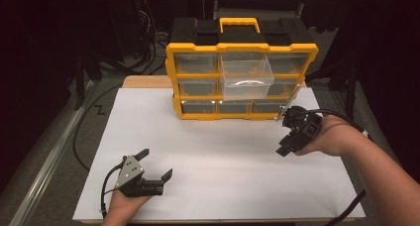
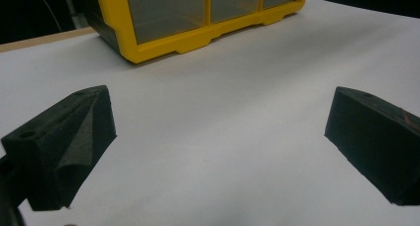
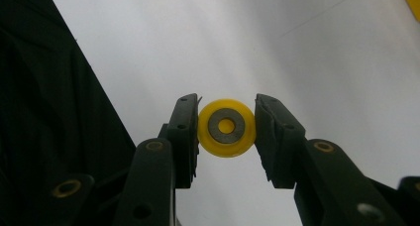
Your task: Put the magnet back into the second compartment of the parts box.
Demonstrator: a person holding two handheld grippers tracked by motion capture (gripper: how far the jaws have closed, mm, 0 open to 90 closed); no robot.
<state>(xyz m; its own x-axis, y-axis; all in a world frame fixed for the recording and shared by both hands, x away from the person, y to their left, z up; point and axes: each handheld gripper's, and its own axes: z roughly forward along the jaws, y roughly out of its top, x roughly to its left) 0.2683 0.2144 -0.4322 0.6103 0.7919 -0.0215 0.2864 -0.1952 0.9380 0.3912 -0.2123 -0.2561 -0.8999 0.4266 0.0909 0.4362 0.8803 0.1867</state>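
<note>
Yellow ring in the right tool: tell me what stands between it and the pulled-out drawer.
Nothing visible does. The right tool grips the yellow ring above the white table, near the organizer's lower right corner. The clear open drawer juts out up and left.

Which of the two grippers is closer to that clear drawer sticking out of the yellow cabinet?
The right one. The right gripper, clamping a small yellow disc, hangs just below and right of the clear drawer. The left gripper sits open, far off at the table's near-left edge.
</note>
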